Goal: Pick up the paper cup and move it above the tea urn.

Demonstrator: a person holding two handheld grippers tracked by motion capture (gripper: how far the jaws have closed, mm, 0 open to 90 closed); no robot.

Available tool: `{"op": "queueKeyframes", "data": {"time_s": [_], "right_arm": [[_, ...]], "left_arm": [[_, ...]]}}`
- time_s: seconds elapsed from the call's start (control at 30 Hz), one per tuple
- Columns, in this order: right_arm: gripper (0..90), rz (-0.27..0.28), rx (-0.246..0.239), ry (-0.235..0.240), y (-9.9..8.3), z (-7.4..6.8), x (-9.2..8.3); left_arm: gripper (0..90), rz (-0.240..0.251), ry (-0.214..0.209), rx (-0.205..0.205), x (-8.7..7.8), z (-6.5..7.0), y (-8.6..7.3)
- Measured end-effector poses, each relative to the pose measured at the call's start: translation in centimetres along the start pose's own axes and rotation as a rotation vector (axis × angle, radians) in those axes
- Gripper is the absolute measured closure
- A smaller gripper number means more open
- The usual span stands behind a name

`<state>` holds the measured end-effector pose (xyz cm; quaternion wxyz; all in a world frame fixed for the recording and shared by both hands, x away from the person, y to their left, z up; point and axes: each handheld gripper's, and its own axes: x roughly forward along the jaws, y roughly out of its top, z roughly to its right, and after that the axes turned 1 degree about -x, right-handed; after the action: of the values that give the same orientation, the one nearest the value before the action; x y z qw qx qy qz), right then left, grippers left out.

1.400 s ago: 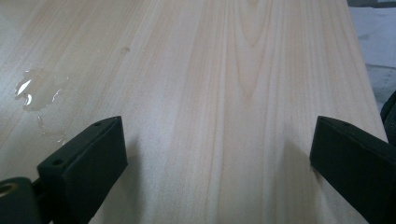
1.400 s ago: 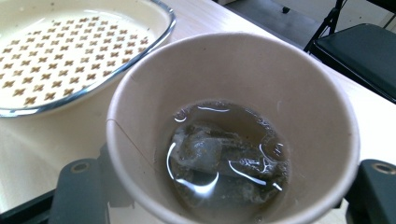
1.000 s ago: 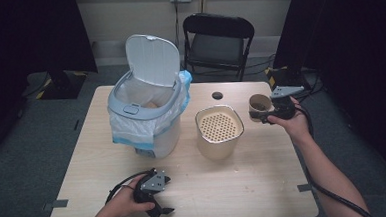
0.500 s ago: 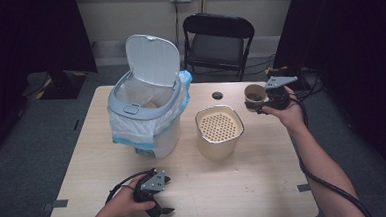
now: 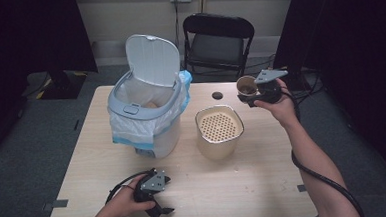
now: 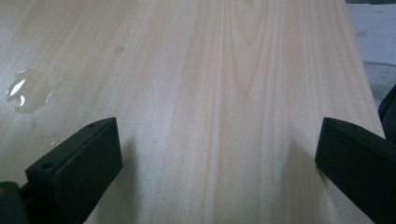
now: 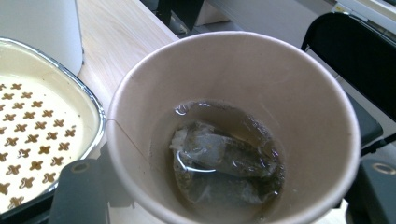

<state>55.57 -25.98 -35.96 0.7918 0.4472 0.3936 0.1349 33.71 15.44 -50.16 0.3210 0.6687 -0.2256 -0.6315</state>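
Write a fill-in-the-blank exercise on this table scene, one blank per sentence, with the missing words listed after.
1. The right hand-held gripper is shut on a paper ____, lifted above the table.
2. In the liquid inside it lies a used tea ____.
3. The lid of the white bin stands ____.
4. The jaws of the left hand-held gripper are ____, with nothing between them.

Missing words: cup; bag; open; open

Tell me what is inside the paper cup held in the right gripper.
The paper cup holds a soaked tea bag lying in a shallow pool of brownish liquid at the bottom. The bag covers much of the cup's floor, so anything beneath it cannot be seen.
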Motion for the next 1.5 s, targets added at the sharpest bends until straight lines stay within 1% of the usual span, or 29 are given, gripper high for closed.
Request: {"op": "queueKeyframes", "data": {"time_s": [0.1,0.3,0.33,0.37,0.4,0.5,0.53,0.63,0.77,0.93,1.03,1.07,1.13,1.2,1.23,1.3,1.33,1.4,1.43,1.47,1.5], "right_arm": [[27.9,0.004,-0.033,-0.006,0.4,-0.2,0.2],[28.0,0.042,-0.086,-0.022,1.2,-0.7,0.5],[28.0,0.042,-0.094,-0.023,1.3,-0.8,0.5],[28.0,0.044,-0.115,-0.030,1.5,-1.0,0.4],[28.0,0.043,-0.125,-0.030,1.6,-1.1,0.4],[28.0,0.043,-0.176,-0.035,2.0,-1.5,0.2],[28.0,0.041,-0.184,-0.034,2.0,-1.6,0.2],[28.0,0.036,-0.226,-0.052,2.3,-2.0,0.0],[28.0,0.049,-0.254,-0.059,2.7,-2.5,-0.3],[28.0,0.051,-0.310,-0.065,3.1,-3.2,-0.6],[28.0,0.038,-0.360,-0.076,3.3,-3.7,-0.7],[28.0,0.034,-0.393,-0.081,3.4,-3.9,-0.7],[28.1,0.023,-0.428,-0.091,3.6,-4.2,-0.8],[28.1,0.017,-0.456,-0.096,3.7,-4.4,-0.9],[28.1,0.018,-0.459,-0.095,3.8,-4.5,-1.0],[28.2,0.006,-0.498,-0.107,4.0,-4.8,-1.1],[28.2,0.000,-0.508,-0.110,4.0,-4.9,-1.2],[28.3,-0.019,-0.548,-0.109,4.2,-5.2,-1.2],[28.3,-0.032,-0.572,-0.114,4.3,-5.4,-1.3],[28.4,-0.056,-0.622,-0.126,4.4,-5.6,-1.3],[28.5,-0.073,-0.660,-0.136,4.5,-5.9,-1.3]], "left_arm": [[0.0,0.000,0.000,-0.001,0.0,0.0,0.0],[0.0,-0.003,0.000,0.000,0.0,0.0,0.0],[0.0,-0.002,0.000,-0.003,0.0,0.0,0.0],[0.0,-0.001,0.000,-0.002,0.0,0.0,0.0],[0.0,-0.009,0.000,0.007,-0.1,-0.1,0.0],[0.0,-0.010,-0.001,0.009,-0.1,-0.1,0.0],[0.0,-0.009,0.000,0.008,-0.1,-0.1,0.0],[0.0,-0.009,0.000,0.008,-0.1,-0.1,0.0],[0.0,-0.008,0.000,0.009,-0.1,-0.1,0.0],[0.0,-0.009,0.000,0.009,-0.1,-0.1,0.0],[0.0,-0.007,0.000,0.010,-0.1,-0.1,0.0],[0.0,-0.007,-0.001,0.010,-0.1,-0.1,0.0],[0.0,-0.007,-0.001,0.010,-0.1,-0.1,0.0],[0.0,-0.007,0.000,0.009,0.0,-0.1,0.0],[0.0,-0.007,-0.001,0.010,-0.1,-0.1,0.0],[0.0,-0.007,-0.001,0.010,-0.1,-0.1,0.0],[0.0,-0.008,0.000,0.010,-0.1,-0.1,0.0],[0.0,-0.007,-0.001,0.010,-0.1,-0.1,0.0],[0.0,-0.008,0.000,0.010,-0.1,-0.1,0.0],[0.0,-0.007,-0.001,0.010,-0.1,-0.1,0.0],[0.0,-0.007,0.000,0.009,-0.1,-0.1,0.0]]}}
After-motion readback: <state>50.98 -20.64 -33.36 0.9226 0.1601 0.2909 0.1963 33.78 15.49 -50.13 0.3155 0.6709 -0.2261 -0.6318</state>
